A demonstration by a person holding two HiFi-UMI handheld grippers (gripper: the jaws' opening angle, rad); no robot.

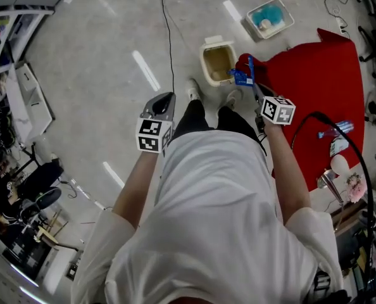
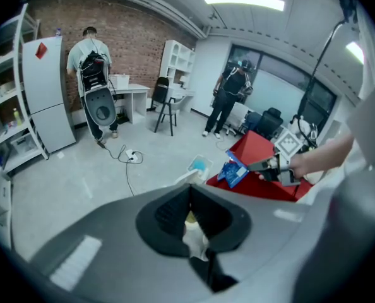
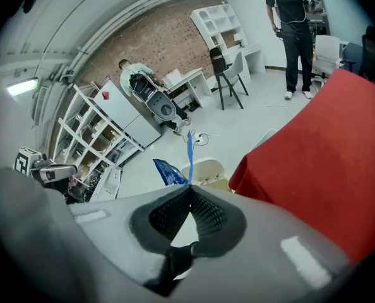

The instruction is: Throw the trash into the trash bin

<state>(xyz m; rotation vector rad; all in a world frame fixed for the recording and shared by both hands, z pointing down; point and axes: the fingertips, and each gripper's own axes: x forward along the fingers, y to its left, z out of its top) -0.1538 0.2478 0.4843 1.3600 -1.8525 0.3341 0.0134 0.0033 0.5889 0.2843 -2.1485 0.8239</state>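
Head view steeply down over person (image 1: 219, 220), gripper views along jaws, all sharing red table (image 1: 321, 100) by trash bin (image 1: 218, 62)

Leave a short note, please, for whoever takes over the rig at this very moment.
Left claw: shut, nothing seen held, off to the bin's side.
Right claw: shut on a blue packet, held up at the rim of the open trash bin, on the red table side.
Done: packet picked up and brought to the bin.
To do: bring it over the opening, open the right claw, check it lands inside. A bottle and other bits lie on the red table; whether they are trash I cannot tell.
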